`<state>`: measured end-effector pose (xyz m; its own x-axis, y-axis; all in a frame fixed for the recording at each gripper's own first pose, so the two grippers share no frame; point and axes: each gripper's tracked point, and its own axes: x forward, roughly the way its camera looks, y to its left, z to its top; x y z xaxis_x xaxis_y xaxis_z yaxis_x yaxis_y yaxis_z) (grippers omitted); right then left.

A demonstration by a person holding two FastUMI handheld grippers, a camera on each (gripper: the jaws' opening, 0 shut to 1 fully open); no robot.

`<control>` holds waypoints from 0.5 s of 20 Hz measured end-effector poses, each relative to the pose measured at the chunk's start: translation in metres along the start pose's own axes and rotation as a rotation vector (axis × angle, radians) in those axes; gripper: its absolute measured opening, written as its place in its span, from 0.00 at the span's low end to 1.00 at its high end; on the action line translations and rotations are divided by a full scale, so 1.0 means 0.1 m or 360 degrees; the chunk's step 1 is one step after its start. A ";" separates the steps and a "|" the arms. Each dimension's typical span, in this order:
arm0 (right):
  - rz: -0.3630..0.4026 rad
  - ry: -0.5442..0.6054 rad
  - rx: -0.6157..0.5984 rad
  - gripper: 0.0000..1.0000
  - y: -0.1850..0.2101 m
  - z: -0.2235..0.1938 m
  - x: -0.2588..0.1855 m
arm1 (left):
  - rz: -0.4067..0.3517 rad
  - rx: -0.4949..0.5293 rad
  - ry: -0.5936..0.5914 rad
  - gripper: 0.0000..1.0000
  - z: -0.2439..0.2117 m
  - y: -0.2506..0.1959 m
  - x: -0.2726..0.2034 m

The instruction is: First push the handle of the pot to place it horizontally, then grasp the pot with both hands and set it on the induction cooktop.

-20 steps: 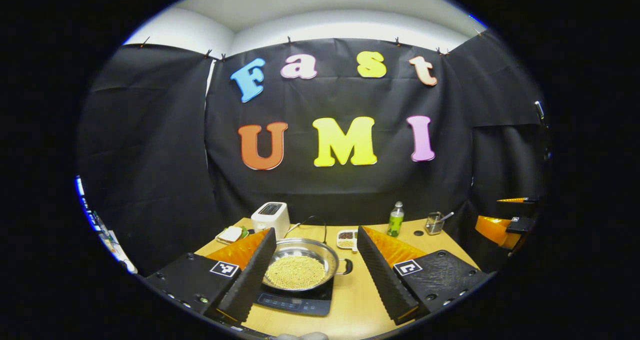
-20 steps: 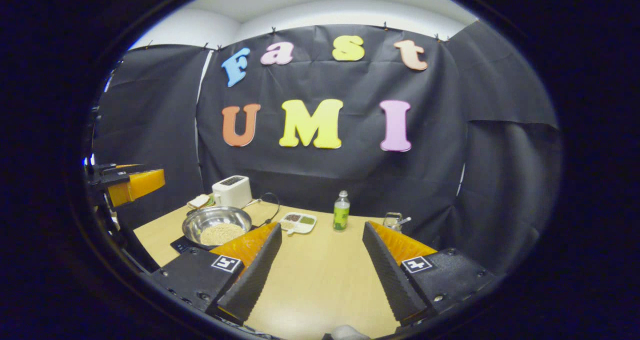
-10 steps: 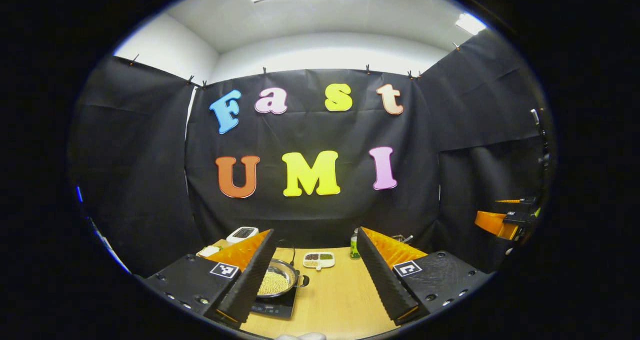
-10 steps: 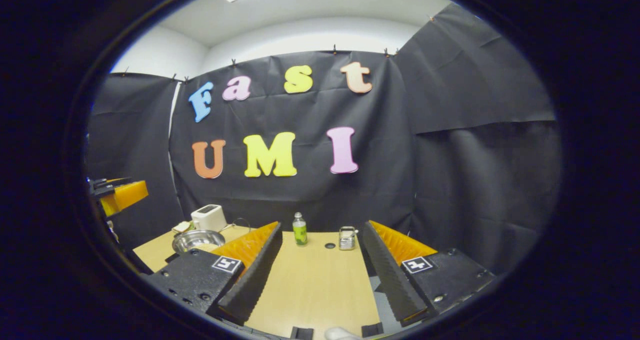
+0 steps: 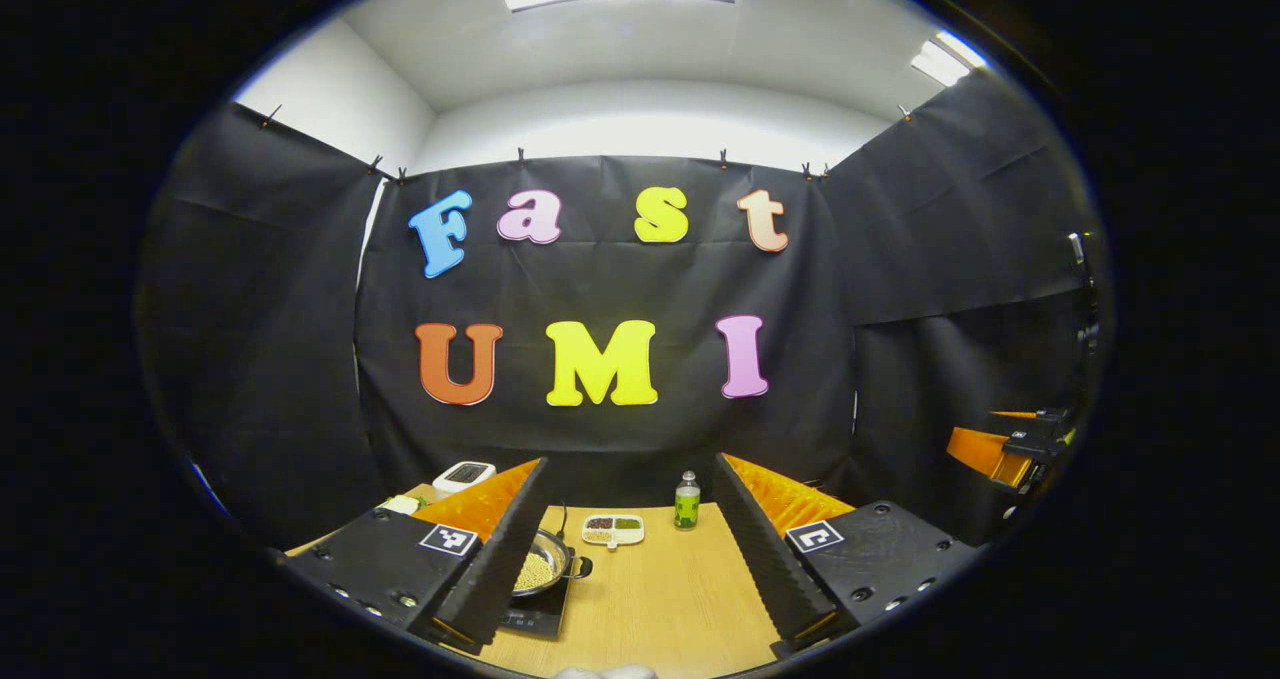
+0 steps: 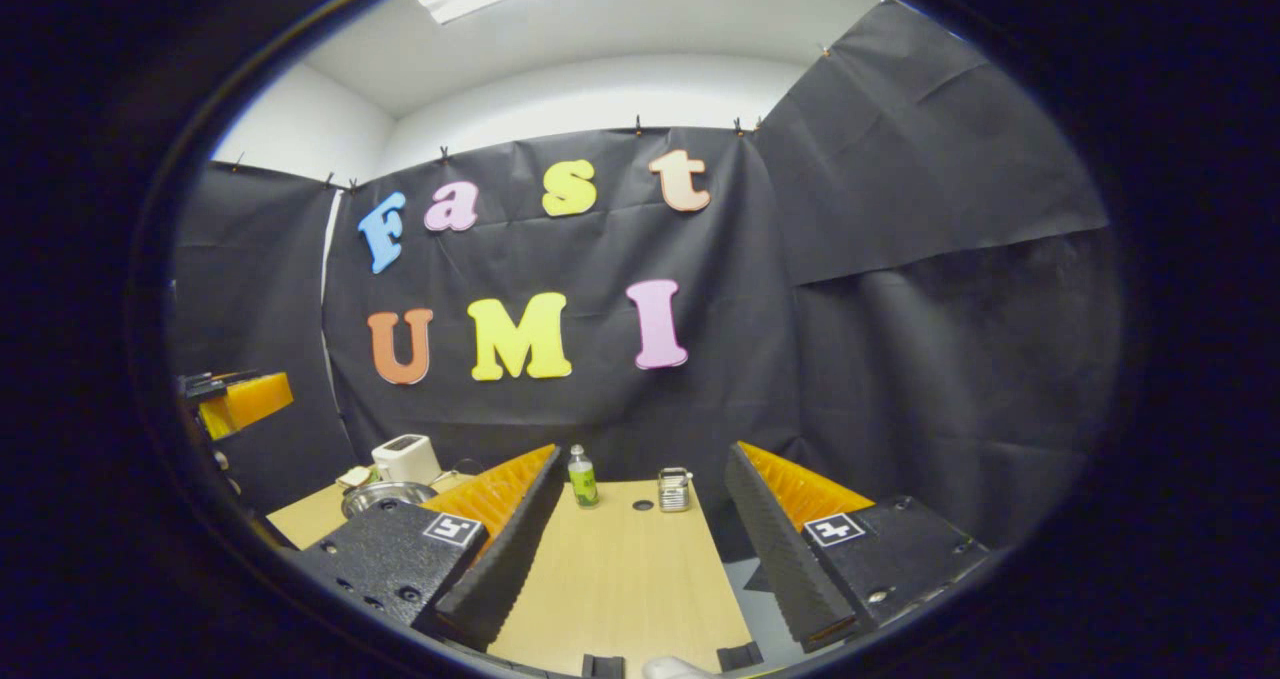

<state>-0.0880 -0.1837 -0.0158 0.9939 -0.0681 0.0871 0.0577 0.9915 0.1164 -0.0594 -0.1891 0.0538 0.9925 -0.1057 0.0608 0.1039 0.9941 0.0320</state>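
Left gripper [image 5: 632, 549]: jaws spread wide, nothing between them, held up and back from the table [image 5: 660, 599]. Right gripper [image 6: 632, 549]: same, fingers apart and empty, above the near table edge.

Pot [image 5: 540, 567]: sits on the induction cooktop [image 5: 530, 617], on the table's left side. In the left gripper view it shows just right of the left finger, partly hidden by it. Steel bowl shape, filled with pale yellow grains. One dark side handle [image 5: 581, 566] sticks out to the right, roughly level. In the right gripper view only the pot's rim shows, far left behind the left finger, in front of the toaster [image 6: 405, 457].

Other items on the table:
- white toaster at back left, a small plate [image 5: 402, 504] with food just beside it
- divided white tray [image 5: 613, 529] with dark and green contents, behind the pot
- green bottle [image 5: 686, 501] with clear top, upright, right of the tray
- small metal holder [image 6: 674, 489] near the back edge, right of the bottle, with a dark round hole [image 6: 643, 505] in the tabletop between them

Writing: bottle label too small to read. Each gripper carries square black-and-white fiducial tags [image 5: 447, 539] on its finger mounts, no legible text. Cooktop panel markings are blurred.

The other gripper shows at the far edge of each view, well apart from the table items.
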 end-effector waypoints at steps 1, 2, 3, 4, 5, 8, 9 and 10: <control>-0.0025 -0.0004 -0.0001 1.00 -0.02 0.00 -0.01 | -0.0022 0.0016 0.0016 0.96 -0.02 0.03 0.01; -0.0048 0.0006 0.0003 0.99 -0.02 -0.01 -0.04 | -0.0036 0.0023 0.0035 0.96 -0.06 0.07 0.02; -0.0072 0.0023 0.0015 1.00 -0.02 -0.03 -0.07 | -0.0039 0.0018 0.0050 0.96 -0.10 0.12 0.02; -0.0086 0.0032 0.0031 1.00 -0.02 -0.03 -0.08 | -0.0036 0.0002 0.0057 0.96 -0.11 0.18 0.03; -0.0109 0.0046 0.0044 1.00 -0.02 -0.04 -0.09 | -0.0033 -0.0018 0.0072 0.96 -0.14 0.24 0.04; -0.0138 0.0063 0.0036 1.00 0.00 -0.09 -0.13 | -0.0026 -0.0042 0.0065 0.96 -0.11 0.37 0.03; -0.0137 0.0066 0.0030 1.00 0.02 -0.08 -0.15 | -0.0024 -0.0046 0.0057 0.96 -0.09 0.40 0.03; -0.0129 0.0056 0.0025 1.00 0.08 -0.04 -0.17 | -0.0024 -0.0051 0.0053 0.96 -0.08 0.42 0.03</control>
<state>-0.1040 -0.1746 -0.0203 0.9887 -0.1441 0.0418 0.1372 0.9810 0.1373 -0.0514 -0.1478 0.0470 0.9923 -0.1205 0.0272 0.1206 0.9927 0.0004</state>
